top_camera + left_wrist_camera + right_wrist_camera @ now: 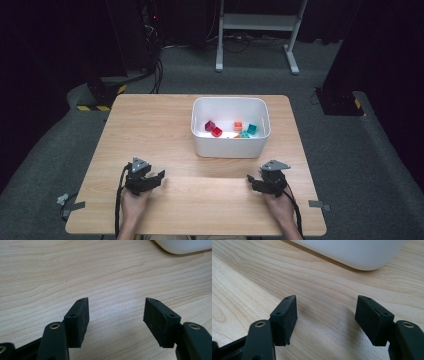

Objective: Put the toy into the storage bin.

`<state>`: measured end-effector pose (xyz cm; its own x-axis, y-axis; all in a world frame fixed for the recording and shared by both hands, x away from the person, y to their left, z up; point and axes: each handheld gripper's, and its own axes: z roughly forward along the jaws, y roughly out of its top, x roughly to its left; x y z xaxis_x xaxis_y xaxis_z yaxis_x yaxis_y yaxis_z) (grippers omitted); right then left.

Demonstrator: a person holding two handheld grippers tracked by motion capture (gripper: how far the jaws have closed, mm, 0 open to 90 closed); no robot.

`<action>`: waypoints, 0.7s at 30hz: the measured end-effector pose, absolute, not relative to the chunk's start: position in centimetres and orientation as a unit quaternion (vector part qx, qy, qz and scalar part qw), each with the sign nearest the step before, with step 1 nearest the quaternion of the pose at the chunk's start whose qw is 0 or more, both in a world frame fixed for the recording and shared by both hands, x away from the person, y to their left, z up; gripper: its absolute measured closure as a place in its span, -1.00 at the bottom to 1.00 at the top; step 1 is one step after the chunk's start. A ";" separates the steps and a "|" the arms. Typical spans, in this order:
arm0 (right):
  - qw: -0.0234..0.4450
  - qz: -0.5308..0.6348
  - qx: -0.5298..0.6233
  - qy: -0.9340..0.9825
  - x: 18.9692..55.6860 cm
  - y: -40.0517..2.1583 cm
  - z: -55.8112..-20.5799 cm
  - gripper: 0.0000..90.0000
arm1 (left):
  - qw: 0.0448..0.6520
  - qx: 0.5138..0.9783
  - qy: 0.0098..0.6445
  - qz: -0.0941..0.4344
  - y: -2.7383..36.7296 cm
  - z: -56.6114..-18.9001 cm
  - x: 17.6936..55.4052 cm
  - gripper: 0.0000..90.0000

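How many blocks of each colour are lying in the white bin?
In the white bin, as far as the high view shows:
Red blocks: 2
Orange blocks: 1
Teal blocks: 2
Total: 5. A small orange bit near the teal ones is too small to tell.

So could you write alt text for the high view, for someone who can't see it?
A person's two hands rest on a wooden table, each holding a black gripper, left gripper and right gripper, both open and empty. Beyond them stands a white bin holding small red, orange and teal blocks.
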<state>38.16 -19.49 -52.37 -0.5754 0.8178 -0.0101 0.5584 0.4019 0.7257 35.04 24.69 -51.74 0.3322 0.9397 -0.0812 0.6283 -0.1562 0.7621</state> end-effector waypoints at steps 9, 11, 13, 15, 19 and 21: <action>0.186 0.348 0.421 0.816 38.2 -19.5 -52.4 -0.24 | 0.363 0.726 0.542 0.217 24.5 -52.3 35.3 -0.17; 0.186 0.348 0.421 0.816 38.2 -19.5 -52.4 -0.24 | 0.362 0.726 0.542 0.218 24.5 -52.3 35.3 -0.17; 0.186 0.348 0.421 0.816 38.2 -19.5 -52.4 -0.24 | 0.361 0.725 0.543 0.220 24.4 -52.5 35.4 -0.17; 0.186 0.348 0.421 0.816 38.2 -19.5 -52.4 -0.24 | 0.360 0.725 0.545 0.219 24.4 -52.6 35.4 -0.17; 0.186 0.348 0.421 0.816 38.2 -19.5 -52.4 -0.24 | 0.359 0.724 0.545 0.222 24.4 -52.7 35.3 -0.17; 0.186 0.348 0.422 0.816 38.2 -19.5 -52.4 -0.24 | 0.356 0.725 0.545 0.225 24.4 -52.7 35.3 -0.18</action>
